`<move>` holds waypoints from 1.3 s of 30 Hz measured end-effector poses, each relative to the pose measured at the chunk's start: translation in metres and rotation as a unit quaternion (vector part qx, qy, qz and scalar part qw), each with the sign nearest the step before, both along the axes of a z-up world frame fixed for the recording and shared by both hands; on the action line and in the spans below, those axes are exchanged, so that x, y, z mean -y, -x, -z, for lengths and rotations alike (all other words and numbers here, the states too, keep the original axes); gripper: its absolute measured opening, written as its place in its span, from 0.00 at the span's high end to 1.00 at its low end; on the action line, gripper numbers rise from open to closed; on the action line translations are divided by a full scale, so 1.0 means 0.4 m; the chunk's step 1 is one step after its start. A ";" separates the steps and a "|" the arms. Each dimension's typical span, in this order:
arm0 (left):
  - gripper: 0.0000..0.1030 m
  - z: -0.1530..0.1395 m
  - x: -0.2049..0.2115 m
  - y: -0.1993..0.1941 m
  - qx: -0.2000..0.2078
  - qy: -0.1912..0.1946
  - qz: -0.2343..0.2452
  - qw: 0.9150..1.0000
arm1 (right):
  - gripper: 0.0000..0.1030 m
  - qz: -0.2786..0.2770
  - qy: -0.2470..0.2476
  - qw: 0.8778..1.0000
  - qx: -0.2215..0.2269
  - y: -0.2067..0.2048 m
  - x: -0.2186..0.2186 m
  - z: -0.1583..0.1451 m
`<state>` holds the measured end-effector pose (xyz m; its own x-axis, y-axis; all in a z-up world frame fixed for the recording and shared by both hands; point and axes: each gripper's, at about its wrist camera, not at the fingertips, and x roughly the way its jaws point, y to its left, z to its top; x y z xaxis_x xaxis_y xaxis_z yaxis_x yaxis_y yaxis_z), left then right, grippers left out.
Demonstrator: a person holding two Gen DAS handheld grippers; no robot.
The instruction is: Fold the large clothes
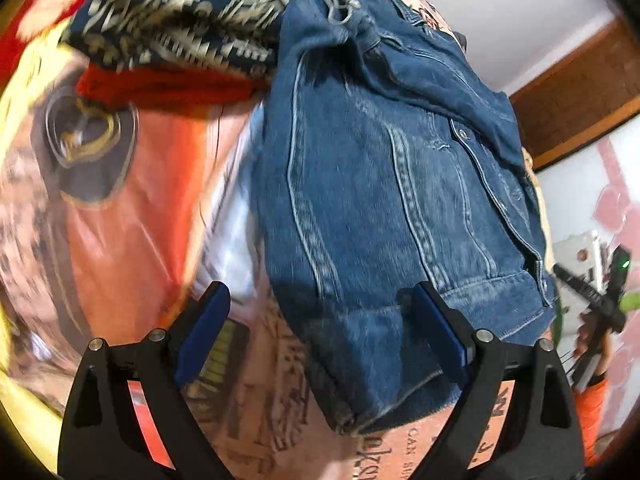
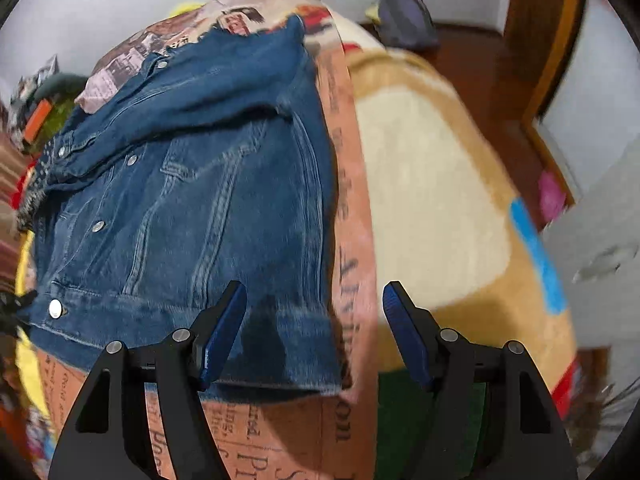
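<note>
A blue denim jacket (image 1: 384, 184) lies partly folded on a bed covered by a newspaper-print sheet (image 1: 260, 412). In the right wrist view the jacket (image 2: 192, 200) shows its buttoned front, with a sleeve laid across the top. My left gripper (image 1: 320, 332) is open and empty, hovering over the jacket's near hem corner. My right gripper (image 2: 316, 332) is open and empty, above the jacket's right hem edge and the sheet (image 2: 348, 240). The other gripper (image 1: 600, 300) shows at the right edge of the left wrist view.
A navy patterned cloth (image 1: 180, 20) on a red garment (image 1: 160, 88) lies beyond the jacket. An orange and yellow blanket (image 1: 132, 200) lies to the left. A beige blanket (image 2: 432, 200) covers the bed to the right. A wooden floor (image 2: 480, 72) and grey bag (image 2: 404, 16) lie beyond.
</note>
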<state>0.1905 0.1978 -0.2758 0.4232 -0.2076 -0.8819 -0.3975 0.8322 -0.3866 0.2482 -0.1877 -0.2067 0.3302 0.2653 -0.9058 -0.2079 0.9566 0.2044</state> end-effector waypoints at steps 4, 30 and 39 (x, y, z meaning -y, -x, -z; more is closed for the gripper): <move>0.11 0.019 0.001 0.026 0.007 0.047 -0.029 0.998 | 0.41 0.005 -0.031 0.999 -0.011 0.011 0.013 0.016; 0.84 -0.094 0.060 0.005 0.073 -0.010 0.012 0.997 | 0.82 -0.006 -0.090 0.996 -0.024 0.006 -0.013 0.023; 0.86 -0.221 0.025 -0.063 0.146 -0.041 0.013 0.988 | 0.83 -0.025 -0.128 0.988 0.076 -0.063 -0.057 -0.162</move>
<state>0.2158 0.1876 -0.1872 0.6572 -0.1553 -0.7375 -0.2564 0.8741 -0.4126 0.2733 -0.1647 -0.1419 0.4382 0.4997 -0.7472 -0.3009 0.8648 0.4019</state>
